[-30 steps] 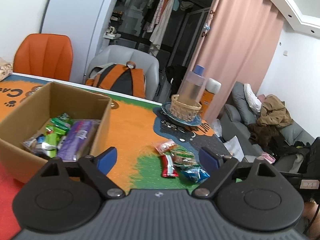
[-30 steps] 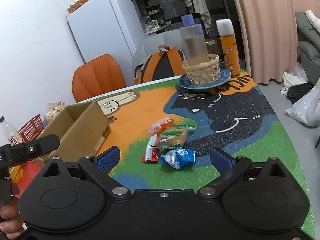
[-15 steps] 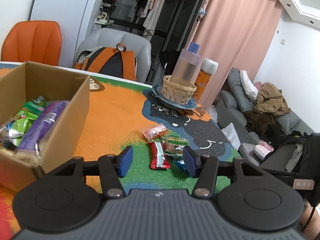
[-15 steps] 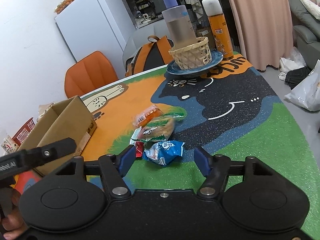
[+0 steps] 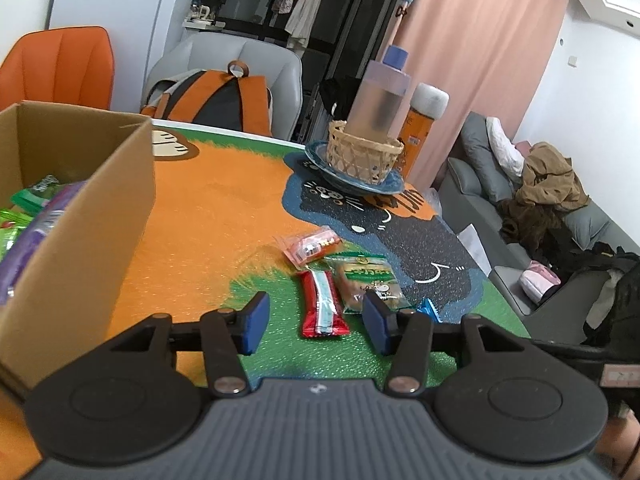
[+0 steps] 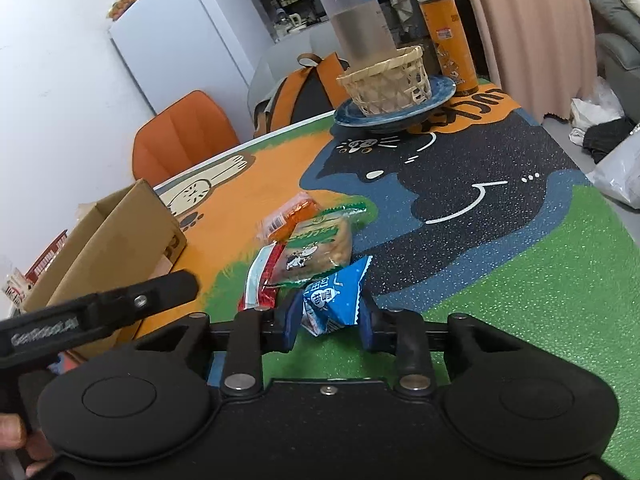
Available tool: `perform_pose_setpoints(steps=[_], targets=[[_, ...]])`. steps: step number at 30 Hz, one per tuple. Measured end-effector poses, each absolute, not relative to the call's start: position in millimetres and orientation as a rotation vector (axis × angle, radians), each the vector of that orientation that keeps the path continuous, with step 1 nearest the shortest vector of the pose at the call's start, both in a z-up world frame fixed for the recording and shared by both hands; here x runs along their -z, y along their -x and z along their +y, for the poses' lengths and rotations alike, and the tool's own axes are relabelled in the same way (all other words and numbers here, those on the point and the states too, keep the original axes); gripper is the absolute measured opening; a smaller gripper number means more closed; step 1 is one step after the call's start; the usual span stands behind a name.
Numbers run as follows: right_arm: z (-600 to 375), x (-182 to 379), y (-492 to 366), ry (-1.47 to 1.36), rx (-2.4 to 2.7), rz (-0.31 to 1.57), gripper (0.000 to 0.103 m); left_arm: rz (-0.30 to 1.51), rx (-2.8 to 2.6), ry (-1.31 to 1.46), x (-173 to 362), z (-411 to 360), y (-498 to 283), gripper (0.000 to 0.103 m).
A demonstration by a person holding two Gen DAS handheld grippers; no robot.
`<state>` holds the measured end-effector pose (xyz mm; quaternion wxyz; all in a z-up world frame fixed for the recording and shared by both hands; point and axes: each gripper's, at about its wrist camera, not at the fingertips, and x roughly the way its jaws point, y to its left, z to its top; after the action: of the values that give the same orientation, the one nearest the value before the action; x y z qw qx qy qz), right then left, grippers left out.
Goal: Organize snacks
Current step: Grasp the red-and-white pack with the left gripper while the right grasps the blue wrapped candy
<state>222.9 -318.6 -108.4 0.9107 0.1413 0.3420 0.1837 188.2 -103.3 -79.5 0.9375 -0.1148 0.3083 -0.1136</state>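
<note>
Several snack packets lie together on the green part of the table mat. My right gripper [image 6: 329,318] is shut on the blue packet [image 6: 334,296], one pad against each side. My left gripper [image 5: 316,320] hangs low over the red packet [image 5: 322,306]. Its jaws are closing with the packet's near end between them, and the pads do not touch it. A green-and-brown biscuit packet [image 5: 366,280] and an orange packet [image 5: 310,246] lie just beyond. The open cardboard box [image 5: 100,220] on the left holds green and purple snacks [image 5: 24,216].
At the far side of the table a blue plate [image 5: 376,186] carries a woven basket [image 5: 362,156] with a bottle, next to an orange can [image 5: 420,128]. Two chairs and a backpack [image 5: 216,96] stand behind the table. The table edge drops off at the right.
Both grippers have come down and closer to the packets. The right jaws went from wide open to shut on the blue packet. The left jaws narrowed around the red packet.
</note>
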Motion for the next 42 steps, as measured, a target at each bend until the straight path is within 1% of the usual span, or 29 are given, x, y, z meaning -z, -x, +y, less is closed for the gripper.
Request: perform_pose_setpoints(steps=[11, 15, 16, 17, 18, 19, 20, 21, 23, 24, 26, 30, 32, 37, 39, 40, 41, 42], targets=[[-340, 104, -217, -0.286, -0.332, 0.685, 0.029, 0.658, 0.234, 0.173, 96, -129, -209, 0.051], [-343, 103, -217, -0.269, -0.316, 0.680, 0.034, 0.653, 0.222, 0.139, 99, -136, -215, 0.051], [-343, 102, -216, -0.261, -0.310, 0.672, 0.040, 0.657, 0.219, 0.135, 101, -137, -217, 0.051], [-343, 102, -216, -0.256, -0.306, 0.669, 0.049, 0.659, 0.217, 0.134, 102, -138, -220, 0.051], [-343, 101, -216, -0.251, -0.300, 0.663, 0.053, 0.661, 0.215, 0.130, 104, -139, -221, 0.047], [-343, 101, -215, -0.247, -0.294, 0.656, 0.057, 0.665, 0.216, 0.126, 106, -139, -222, 0.044], [-343, 100, -214, -0.242, -0.291, 0.652, 0.060, 0.673, 0.217, 0.125, 108, -139, -224, 0.038], [-342, 100, -214, -0.235, -0.288, 0.650, 0.062, 0.681, 0.215, 0.129, 111, -139, -225, 0.029], [-341, 99, -213, -0.227, -0.288, 0.646, 0.071, 0.667, 0.210, 0.128, 113, -137, -223, 0.024], [-340, 99, -213, -0.221, -0.288, 0.643, 0.072, 0.666, 0.216, 0.135, 113, -135, -222, 0.021], [-338, 100, -212, -0.207, -0.281, 0.639, 0.076, 0.664, 0.218, 0.138, 112, -133, -219, 0.021], [-332, 102, -216, -0.179, -0.262, 0.638, 0.079, 0.663, 0.218, 0.159, 110, -125, -211, 0.020], [-329, 103, -218, -0.169, -0.260, 0.634, 0.083, 0.659, 0.218, 0.168, 108, -122, -207, 0.019], [-322, 106, -225, -0.143, -0.258, 0.627, 0.083, 0.650, 0.214, 0.190, 104, -115, -198, 0.019], [-321, 107, -228, -0.140, -0.253, 0.625, 0.080, 0.647, 0.212, 0.196, 103, -112, -195, 0.018], [-321, 108, -229, -0.141, -0.251, 0.626, 0.074, 0.646, 0.211, 0.200, 102, -111, -194, 0.018], [-322, 109, -230, -0.146, -0.253, 0.630, 0.060, 0.644, 0.211, 0.204, 101, -110, -193, 0.016], [-322, 111, -231, -0.152, -0.252, 0.637, 0.050, 0.642, 0.211, 0.206, 100, -109, -192, 0.005]])
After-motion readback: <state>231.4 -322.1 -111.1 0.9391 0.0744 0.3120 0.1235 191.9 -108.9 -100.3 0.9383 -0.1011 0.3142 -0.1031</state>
